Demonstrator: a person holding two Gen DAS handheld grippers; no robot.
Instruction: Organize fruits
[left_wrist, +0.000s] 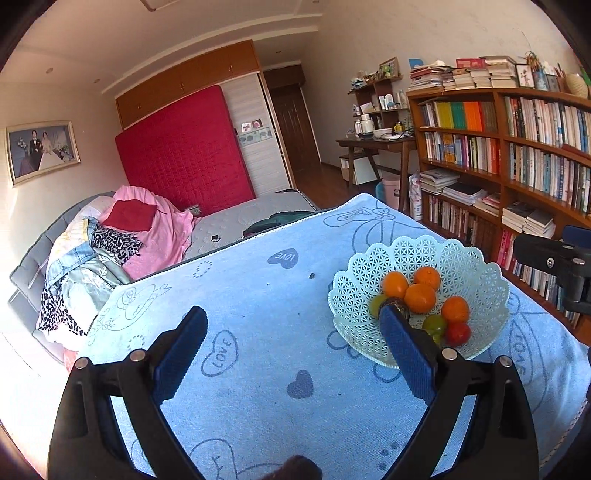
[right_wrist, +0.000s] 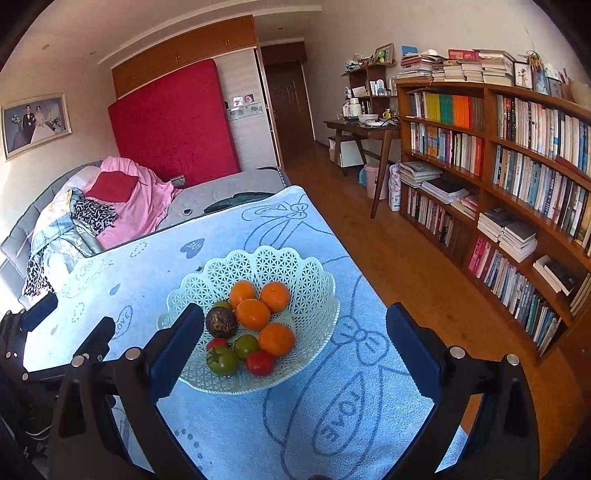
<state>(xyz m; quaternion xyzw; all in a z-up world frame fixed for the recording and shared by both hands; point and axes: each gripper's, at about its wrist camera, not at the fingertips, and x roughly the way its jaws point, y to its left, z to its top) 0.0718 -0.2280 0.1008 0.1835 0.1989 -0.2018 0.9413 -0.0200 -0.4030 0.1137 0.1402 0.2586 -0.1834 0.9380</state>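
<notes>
On blue cloth (right_wrist: 229, 424), white lattice basket (right_wrist: 314, 291); oranges (right_wrist: 253, 314), tomatoes (right_wrist: 259, 363) inside

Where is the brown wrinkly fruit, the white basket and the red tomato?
brown wrinkly fruit (right_wrist: 221, 322): right wrist view, middle of its skin.
white basket (right_wrist: 295, 264): right wrist view, far lattice wall.
red tomato (right_wrist: 259, 363): right wrist view, middle of its front.

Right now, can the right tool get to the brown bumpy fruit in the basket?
Probably yes. The right tool is open and empty just above the white basket. The brown fruit sits on top beside its left finger, uncovered, though oranges crowd it closely.
</notes>
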